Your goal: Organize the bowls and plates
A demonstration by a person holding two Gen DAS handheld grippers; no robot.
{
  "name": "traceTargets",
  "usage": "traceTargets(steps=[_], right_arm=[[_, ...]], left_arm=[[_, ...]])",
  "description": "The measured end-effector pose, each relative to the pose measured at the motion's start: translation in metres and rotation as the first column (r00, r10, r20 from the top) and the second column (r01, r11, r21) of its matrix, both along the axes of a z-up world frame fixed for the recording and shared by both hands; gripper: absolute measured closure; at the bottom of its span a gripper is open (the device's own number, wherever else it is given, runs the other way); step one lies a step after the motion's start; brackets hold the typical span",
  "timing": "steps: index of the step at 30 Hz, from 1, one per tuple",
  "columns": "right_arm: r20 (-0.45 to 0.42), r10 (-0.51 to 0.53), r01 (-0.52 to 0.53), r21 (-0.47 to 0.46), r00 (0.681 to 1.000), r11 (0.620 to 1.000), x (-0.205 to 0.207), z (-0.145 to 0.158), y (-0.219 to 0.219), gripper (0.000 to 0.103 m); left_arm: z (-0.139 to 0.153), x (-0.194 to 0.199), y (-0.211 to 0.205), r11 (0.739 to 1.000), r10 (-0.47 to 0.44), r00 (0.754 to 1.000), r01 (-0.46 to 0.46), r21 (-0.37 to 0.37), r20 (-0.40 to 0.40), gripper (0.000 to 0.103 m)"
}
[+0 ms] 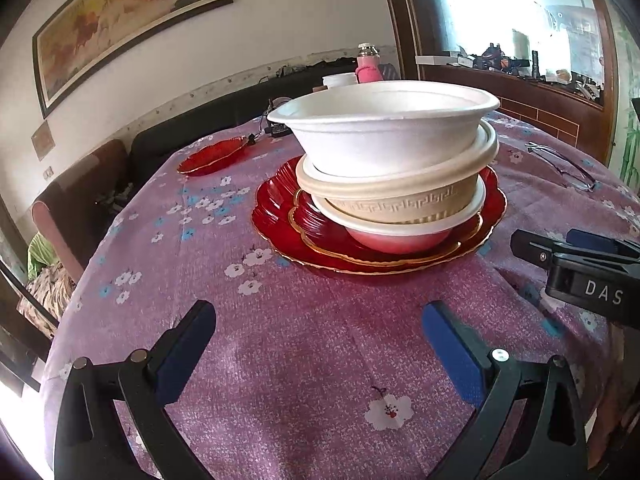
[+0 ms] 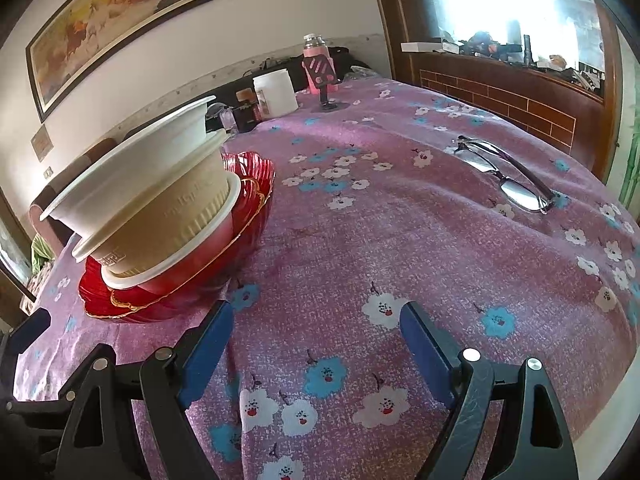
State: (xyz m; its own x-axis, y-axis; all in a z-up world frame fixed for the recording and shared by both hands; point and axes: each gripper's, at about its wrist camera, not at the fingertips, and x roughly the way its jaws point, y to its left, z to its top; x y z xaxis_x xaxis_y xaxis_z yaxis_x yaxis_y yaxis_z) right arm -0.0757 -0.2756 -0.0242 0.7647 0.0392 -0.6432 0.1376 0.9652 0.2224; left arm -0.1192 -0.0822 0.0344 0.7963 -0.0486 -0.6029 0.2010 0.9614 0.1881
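On the bench (image 1: 304, 360), under a purple flowered cloth (image 2: 360, 240), the dishes stand in one stack: a large red plate (image 1: 276, 216) at the bottom, a smaller red plate (image 1: 316, 228) on it, then a white bowl (image 1: 396, 232), a beige bowl (image 1: 400, 196) with a key pattern, and a wide white bowl (image 1: 380, 128) on top, nested and sitting slightly off-centre. A third red plate (image 1: 212, 156) lies alone farther back to the left, apart from the stack. The left claw (image 1: 318, 320) hovers over bare cloth just in front of the stack, its blue pads wide apart and empty. The right claw (image 2: 316, 320) is to the right of the stack, also spread wide with nothing between its pads, its left finger near the big plate's rim. A pair of glasses (image 2: 508, 172) lies on the cloth well to the right. At the far edge stand a pink bottle (image 2: 316, 64) and a white jar (image 2: 276, 92).
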Motion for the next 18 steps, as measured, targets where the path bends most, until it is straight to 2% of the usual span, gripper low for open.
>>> traceTargets(steps=[18], right_arm=[[0.002, 0.000, 0.000, 0.001, 1.000, 1.000, -0.0021, 0.0011, 0.0000, 0.015]], left_arm=[[-0.0022, 0.0019, -0.0003, 1.000, -0.006, 0.999, 0.005, -0.020, -0.046, 0.000]])
